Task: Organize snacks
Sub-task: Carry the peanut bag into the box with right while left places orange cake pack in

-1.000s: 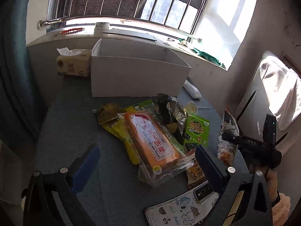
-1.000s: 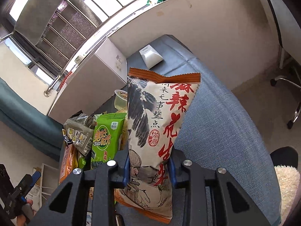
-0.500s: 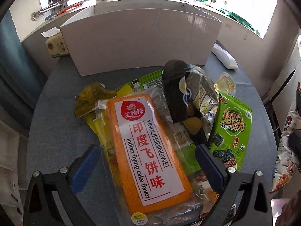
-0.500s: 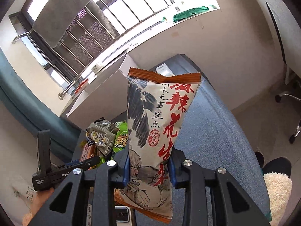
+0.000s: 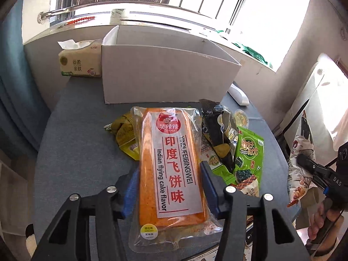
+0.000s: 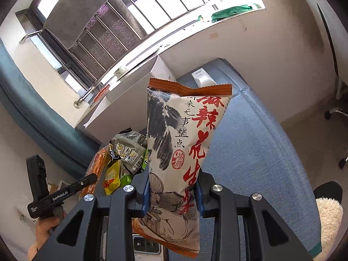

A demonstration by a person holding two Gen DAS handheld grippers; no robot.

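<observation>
Sunlit window bars and a sill run behind the round grey-blue table (image 5: 82, 152), where a white cardboard box (image 5: 165, 80) stands open-topped at the far edge with a tissue pack (image 5: 80, 63) just beside it. By my judgement the sorting has barely begun: I can see only a strip of the box's inner walls, and no snack shows in it. I hold two snacks. My left gripper (image 5: 169, 187) is clenched on the orange flying-cake pack (image 5: 171, 169), which looks raised above the heap. My right gripper (image 6: 173, 192) is clamped on the white peanut bag (image 6: 180, 148), which stands upright off the table's right side. Left on the table I count four more that I can tell apart: one yellow pouch (image 5: 125, 130), one dark foil bag (image 5: 219, 134), one green seaweed pack (image 5: 250, 154) and one small clear cup (image 5: 241, 117); another green wrapper and a striped one lie partly buried, so the heap's count is uncertain. One white remote-like object (image 5: 238, 95) lies near the box.
</observation>
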